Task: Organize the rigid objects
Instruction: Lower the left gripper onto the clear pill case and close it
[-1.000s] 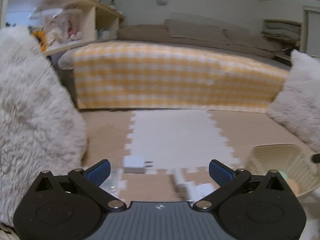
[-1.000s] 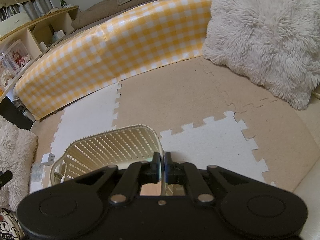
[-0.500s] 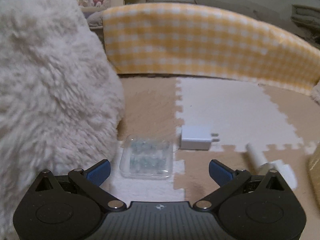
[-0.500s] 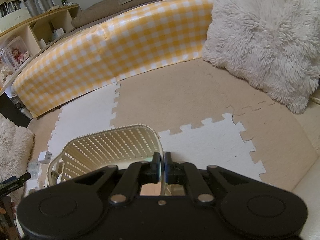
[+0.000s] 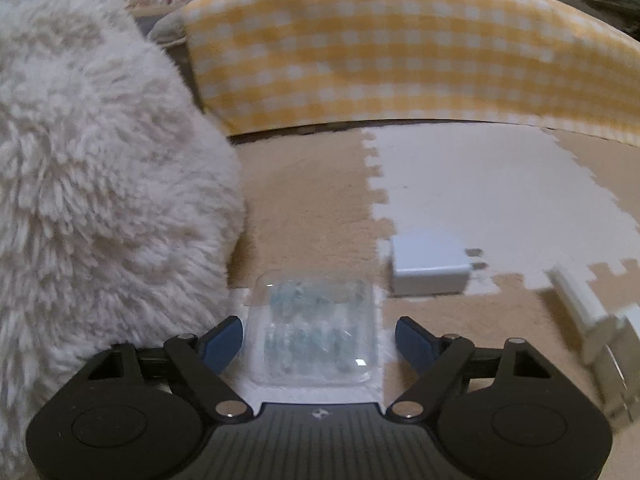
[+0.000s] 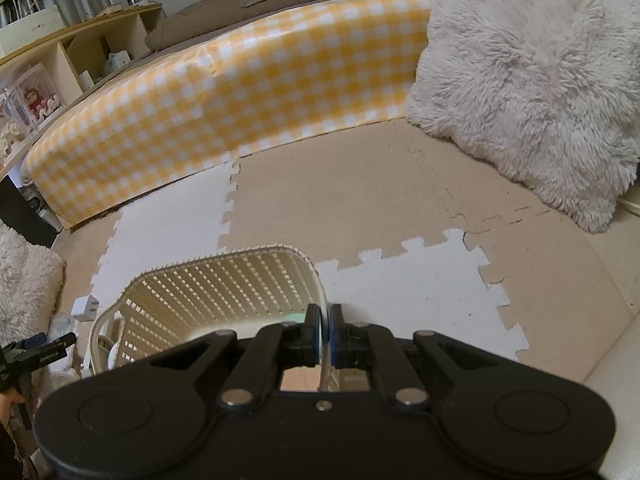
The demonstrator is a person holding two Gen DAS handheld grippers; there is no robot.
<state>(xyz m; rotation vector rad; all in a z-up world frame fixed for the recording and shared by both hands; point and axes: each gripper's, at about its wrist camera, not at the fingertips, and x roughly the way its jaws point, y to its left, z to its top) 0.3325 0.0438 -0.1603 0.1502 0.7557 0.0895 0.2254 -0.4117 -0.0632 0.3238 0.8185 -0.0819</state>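
Left gripper (image 5: pixel 318 338) is spread wide, blue fingertips (image 5: pixel 222 342) flanking a clear plastic case (image 5: pixel 314 330) of pale blue-green bits, not touching it. The case lies flat on the foam floor mat (image 5: pixel 500 192), just beside the fluffy white cushion (image 5: pixel 100 184) that fills the left of this view. Just right of the case sits a white charger block (image 5: pixel 430 266), prongs pointing away from the case, and farther right again a white tube-shaped object (image 5: pixel 592 312), too blurred to name. Behind the case runs a yellow gingham cover (image 5: pixel 400 60).

Over to the right wrist camera, and here's what the left one doesn't show: a cream slatted basket (image 6: pixel 224 284), with the right gripper (image 6: pixel 325 332) pinched tight on its rim at the near right corner. The charger block (image 6: pixel 85 306) peeks out just left of the basket, the left gripper (image 6: pixel 38 354) is a dark sliver beyond it, and the clear case (image 6: pixel 64 326) is only a pale smear there. A second fluffy cushion (image 6: pixel 528 80) sits well apart from the basket, far right.
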